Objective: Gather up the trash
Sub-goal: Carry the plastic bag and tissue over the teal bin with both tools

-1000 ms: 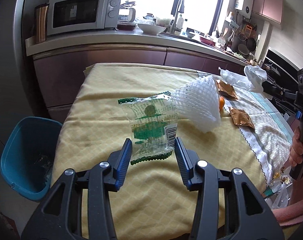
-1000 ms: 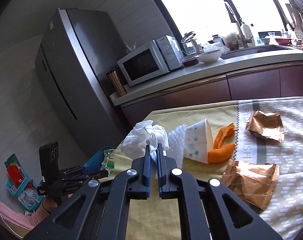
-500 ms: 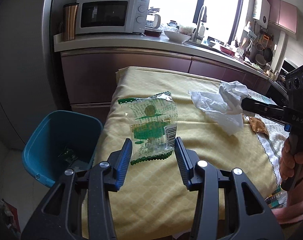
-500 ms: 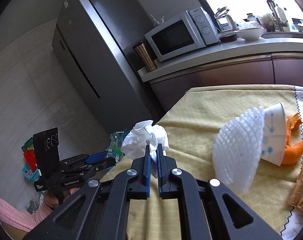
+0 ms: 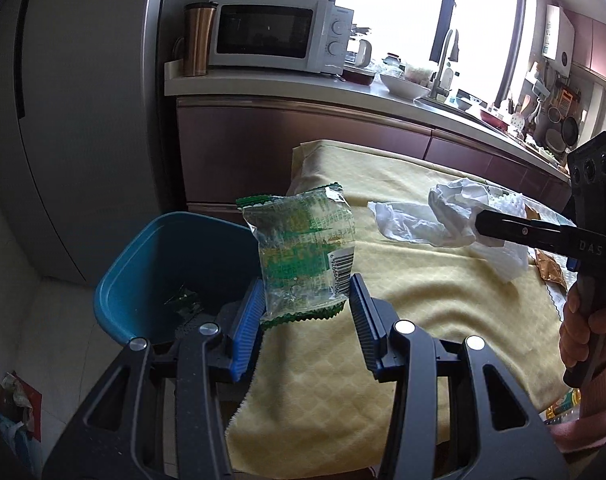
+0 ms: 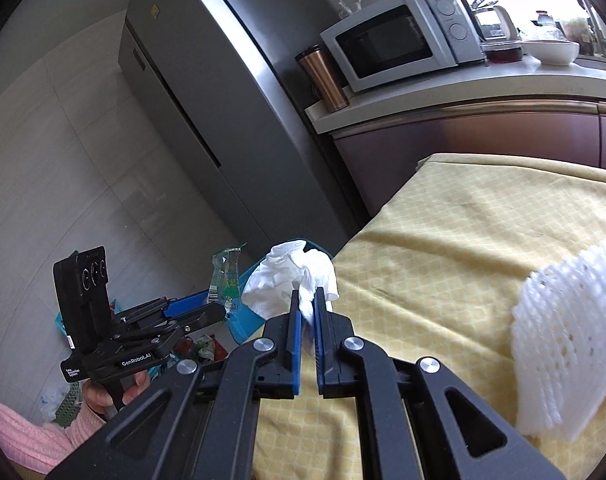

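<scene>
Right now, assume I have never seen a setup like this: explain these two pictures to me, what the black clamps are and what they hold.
No robot here: a person holds a hand-held two-finger clamp in each hand, and each picture comes from a fisheye camera riding on one clamp, looking along its fingers.

In the left camera's picture, the left gripper pinches a clear plastic wrapper with green print, near a blue plastic bin on the floor. The right gripper, in its own picture, is shut on a crumpled white tissue.

On the table's yellow cloth lies a white foam net sleeve; brown foil wrappers show at the left picture's edge.
</scene>
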The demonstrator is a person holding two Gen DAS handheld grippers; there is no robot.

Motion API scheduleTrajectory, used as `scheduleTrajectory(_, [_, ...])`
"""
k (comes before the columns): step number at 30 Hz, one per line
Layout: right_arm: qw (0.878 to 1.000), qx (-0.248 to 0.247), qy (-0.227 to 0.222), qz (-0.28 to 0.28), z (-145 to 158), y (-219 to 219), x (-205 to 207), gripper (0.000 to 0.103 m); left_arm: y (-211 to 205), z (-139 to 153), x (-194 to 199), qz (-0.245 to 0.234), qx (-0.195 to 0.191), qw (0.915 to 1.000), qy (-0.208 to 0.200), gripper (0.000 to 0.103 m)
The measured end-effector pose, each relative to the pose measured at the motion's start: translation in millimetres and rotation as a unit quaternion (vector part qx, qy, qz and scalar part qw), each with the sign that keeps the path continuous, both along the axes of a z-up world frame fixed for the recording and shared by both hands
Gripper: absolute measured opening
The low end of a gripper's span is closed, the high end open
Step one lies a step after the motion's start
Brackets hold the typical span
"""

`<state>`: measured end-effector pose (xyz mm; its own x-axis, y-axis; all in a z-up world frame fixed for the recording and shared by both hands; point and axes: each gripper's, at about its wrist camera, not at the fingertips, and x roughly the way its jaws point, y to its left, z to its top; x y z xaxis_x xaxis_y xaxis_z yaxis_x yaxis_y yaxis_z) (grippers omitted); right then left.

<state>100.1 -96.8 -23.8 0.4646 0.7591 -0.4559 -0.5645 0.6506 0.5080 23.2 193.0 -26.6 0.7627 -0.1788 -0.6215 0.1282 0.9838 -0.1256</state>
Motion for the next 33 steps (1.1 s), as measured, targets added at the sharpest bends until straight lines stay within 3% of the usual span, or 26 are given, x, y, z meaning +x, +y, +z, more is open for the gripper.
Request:
scheduleTrajectory(17, [0.998, -0.034, -0.005, 0.059, 2, 69, 17, 0.005, 30, -8, 7, 0.047, 0.008, 0.9988, 0.014, 0.044])
scheduleTrajectory(33, [0.995, -0.062, 0.008, 0.079, -7, 108, 34, 0.005, 49, -24, 20, 0.073, 0.007, 0.9967, 0.035, 0.044])
